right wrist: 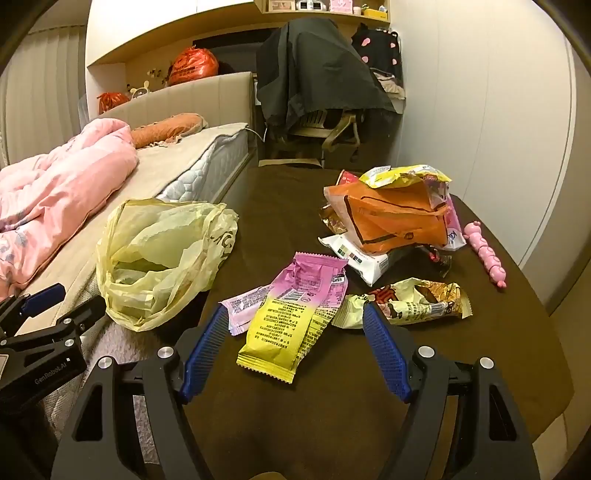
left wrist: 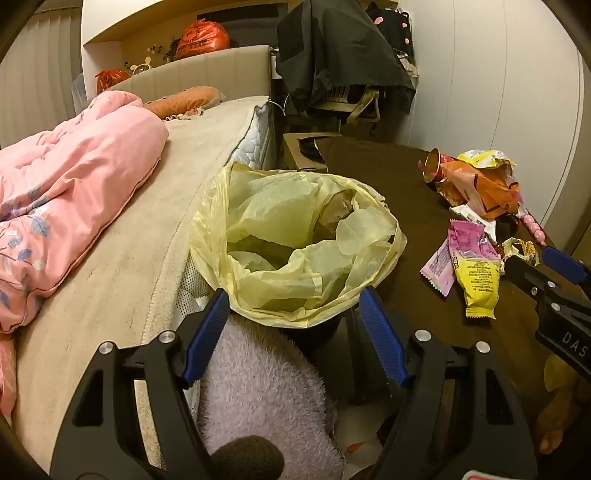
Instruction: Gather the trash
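Open right gripper [right wrist: 295, 328], yellow-pink wrapper [right wrist: 295, 314], possibly touching

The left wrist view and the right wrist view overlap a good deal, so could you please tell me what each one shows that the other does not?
Only the left wrist view shows the fluffy lilac fabric under the open left gripper and the bin liner's inside from above.

Only the right wrist view shows the gold-and-cream wrapper spread out, the white packet beneath the orange bag, and the high shelf items.

Both show the yellow bin liner, the pink-and-yellow wrapper, the pink toy, the bed and the dark table; the open right gripper holds nothing.
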Motion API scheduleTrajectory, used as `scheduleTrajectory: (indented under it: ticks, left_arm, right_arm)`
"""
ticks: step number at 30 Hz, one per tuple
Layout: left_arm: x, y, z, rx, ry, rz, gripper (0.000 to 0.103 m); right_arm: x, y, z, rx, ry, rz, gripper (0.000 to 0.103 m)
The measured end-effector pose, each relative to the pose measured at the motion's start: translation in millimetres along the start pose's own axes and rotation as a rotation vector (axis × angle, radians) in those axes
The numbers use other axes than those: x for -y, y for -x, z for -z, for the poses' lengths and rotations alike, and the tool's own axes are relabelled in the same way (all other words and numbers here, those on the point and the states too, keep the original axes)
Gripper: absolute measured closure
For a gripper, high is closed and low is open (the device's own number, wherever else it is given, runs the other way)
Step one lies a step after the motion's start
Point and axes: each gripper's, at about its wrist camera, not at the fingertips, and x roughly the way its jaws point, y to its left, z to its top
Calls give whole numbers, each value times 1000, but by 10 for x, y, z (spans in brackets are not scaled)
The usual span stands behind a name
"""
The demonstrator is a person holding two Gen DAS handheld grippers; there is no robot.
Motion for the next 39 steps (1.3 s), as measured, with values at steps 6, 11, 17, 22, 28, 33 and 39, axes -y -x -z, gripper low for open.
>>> scheduleTrajectory:
  ticks: [6,11,17,22,28,33,39]
  left_arm:
    - [6,11,-7,10,1,3,34]
    - [7,26,-6,16,-1,1,34]
    - [3,31,-2,16,-2,1,34]
    - [6,37,-3,19,-2,1,34]
    - [16,42,-6,21,-4,1,34]
    - [22,64,-14,29,-3,0,34]
    - [9,105,-25,49,3,4,34]
  right_arm:
    - [-8,4,6,2,1,1,32]
    - [-12,7,8,3,4,1,32]
    - [-29,12,15,4,5,2,32]
    - [-45,33,11,13,-5,2,32]
    - [-20,57,3,23,-12,0,32]
    - [12,84,-9,33,-18,0,32]
    - [4,104,-14,41,-16,1,32]
